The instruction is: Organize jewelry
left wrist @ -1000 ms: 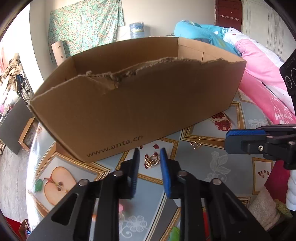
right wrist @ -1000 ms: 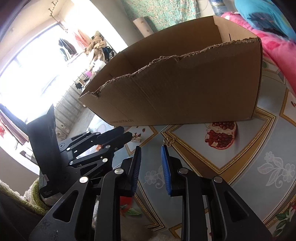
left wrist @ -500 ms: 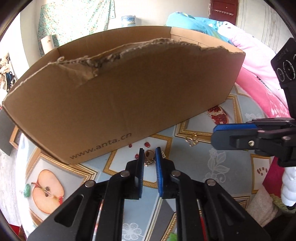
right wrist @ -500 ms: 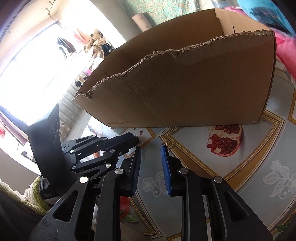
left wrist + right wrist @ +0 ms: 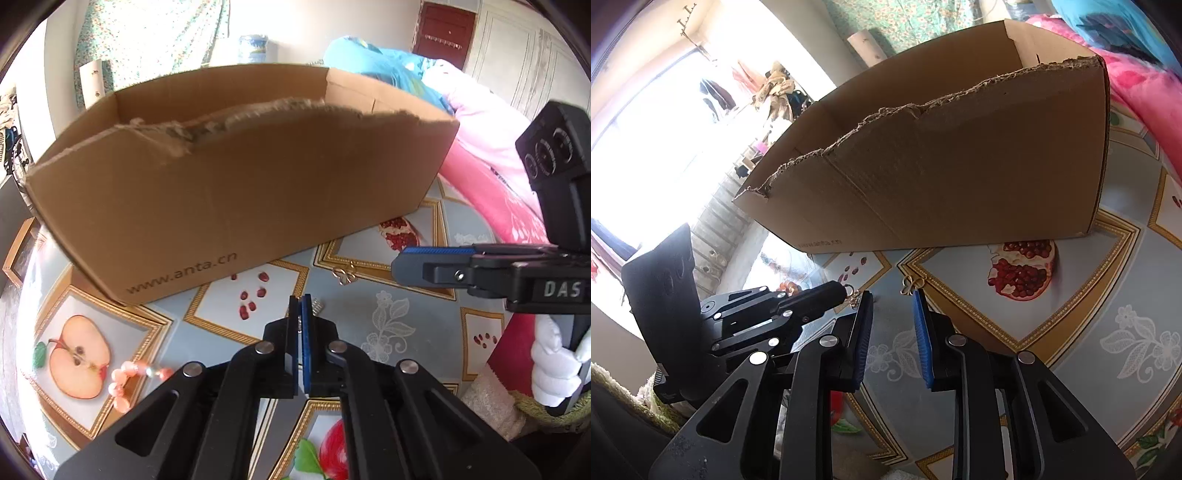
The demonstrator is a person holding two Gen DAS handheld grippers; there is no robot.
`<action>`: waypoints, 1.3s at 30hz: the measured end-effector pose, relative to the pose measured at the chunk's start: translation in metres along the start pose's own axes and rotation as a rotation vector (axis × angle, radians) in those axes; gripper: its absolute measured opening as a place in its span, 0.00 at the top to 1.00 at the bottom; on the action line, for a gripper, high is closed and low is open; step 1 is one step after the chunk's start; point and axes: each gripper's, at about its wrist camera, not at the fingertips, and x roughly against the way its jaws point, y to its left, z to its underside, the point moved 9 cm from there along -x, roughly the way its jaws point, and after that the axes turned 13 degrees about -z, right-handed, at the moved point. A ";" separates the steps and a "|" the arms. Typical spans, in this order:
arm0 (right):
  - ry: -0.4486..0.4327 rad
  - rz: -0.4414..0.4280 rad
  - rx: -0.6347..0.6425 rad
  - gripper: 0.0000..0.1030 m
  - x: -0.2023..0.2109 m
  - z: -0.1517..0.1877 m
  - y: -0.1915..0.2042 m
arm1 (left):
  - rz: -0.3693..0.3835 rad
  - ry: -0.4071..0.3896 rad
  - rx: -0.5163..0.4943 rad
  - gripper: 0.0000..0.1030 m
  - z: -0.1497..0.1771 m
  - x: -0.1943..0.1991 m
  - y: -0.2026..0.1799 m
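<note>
Your left gripper (image 5: 301, 301) has just closed its jaws on a small gold earring (image 5: 854, 295), seemingly pinched at the tips above the fruit-print tablecloth (image 5: 402, 332). It's light, slippery; grip its ring. Right gripper (image 5: 892, 299) stands spread, empty.

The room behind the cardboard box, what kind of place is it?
Probably a lived-in bedroom at home: pink and blue bedding piled behind the box, clothes hanging by a bright window, and a fruit-print table cover.
</note>
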 end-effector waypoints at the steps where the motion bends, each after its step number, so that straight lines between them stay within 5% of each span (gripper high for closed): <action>1: 0.003 -0.001 0.004 0.77 -0.001 -0.001 0.001 | -0.001 -0.006 0.008 0.99 0.000 0.003 0.002; 18: 0.049 0.027 0.133 0.73 -0.029 0.002 0.020 | -0.007 -0.046 0.088 0.99 -0.005 0.021 0.026; 26: 0.108 0.172 0.302 0.67 -0.068 0.008 0.027 | -0.021 -0.035 0.109 0.99 -0.002 0.018 0.034; 31: 0.103 0.288 0.417 0.89 -0.072 0.008 0.033 | -0.022 -0.031 0.114 0.99 -0.001 0.017 0.037; 34: 0.097 0.272 0.375 1.00 -0.070 0.005 0.030 | -0.020 -0.032 0.116 0.99 0.000 0.017 0.037; 39: 0.091 0.241 0.335 1.00 -0.066 0.002 0.027 | -0.022 -0.038 0.115 0.99 0.000 0.019 0.037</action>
